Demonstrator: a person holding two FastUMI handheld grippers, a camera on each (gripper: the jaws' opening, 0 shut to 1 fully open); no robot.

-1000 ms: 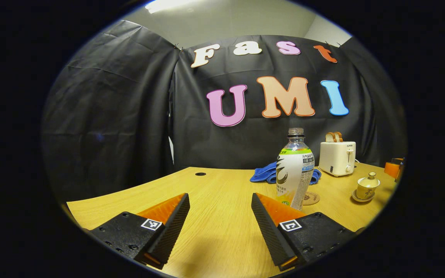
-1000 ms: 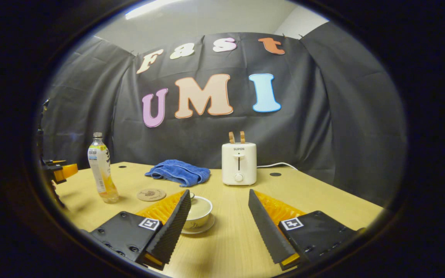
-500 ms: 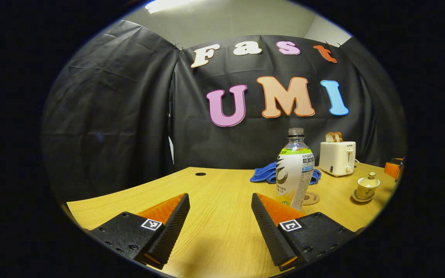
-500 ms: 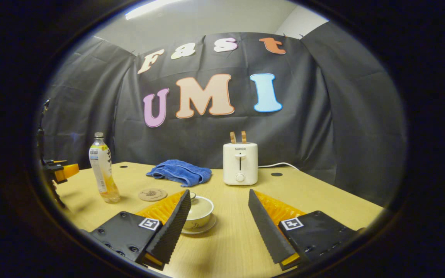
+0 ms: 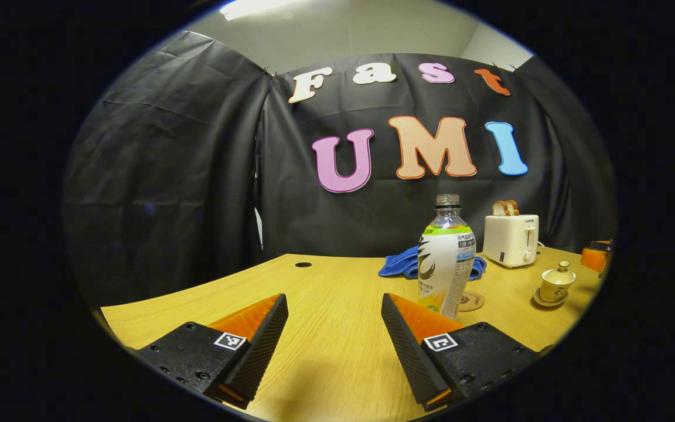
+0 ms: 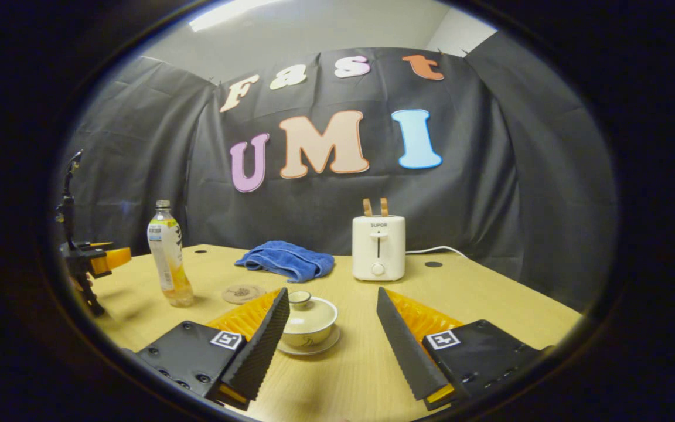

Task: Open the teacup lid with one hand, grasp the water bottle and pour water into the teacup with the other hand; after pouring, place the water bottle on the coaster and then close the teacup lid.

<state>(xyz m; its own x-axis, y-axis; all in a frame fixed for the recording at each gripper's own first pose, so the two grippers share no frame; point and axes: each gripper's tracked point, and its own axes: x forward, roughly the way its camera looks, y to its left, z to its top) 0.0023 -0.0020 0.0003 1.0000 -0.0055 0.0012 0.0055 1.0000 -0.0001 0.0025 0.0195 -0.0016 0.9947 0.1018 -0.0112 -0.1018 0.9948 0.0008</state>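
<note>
nothing done yet, by the look of it. left gripper [image 5: 334, 319] wide open, holding nothing, low over the pale wooden table [image 5: 326, 287]; clear plastic water bottle with a white and green label [image 5: 446, 258] upright just ahead, to the right. right gripper [image 6: 333, 313] also wide open and empty, small cream ceramic teacup [image 6: 308, 325] on its saucer just ahead of the left finger, knobbed lid [image 6: 300, 298] on. round cork coaster [image 6: 244, 292] bare beside the bottle. lifting the lid, pouring, parking the bottle and recapping all left.

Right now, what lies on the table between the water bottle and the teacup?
In the right gripper view, the round coaster lies flat between the water bottle and the lidded teacup, touching neither. The rest of that stretch is bare table.
</note>
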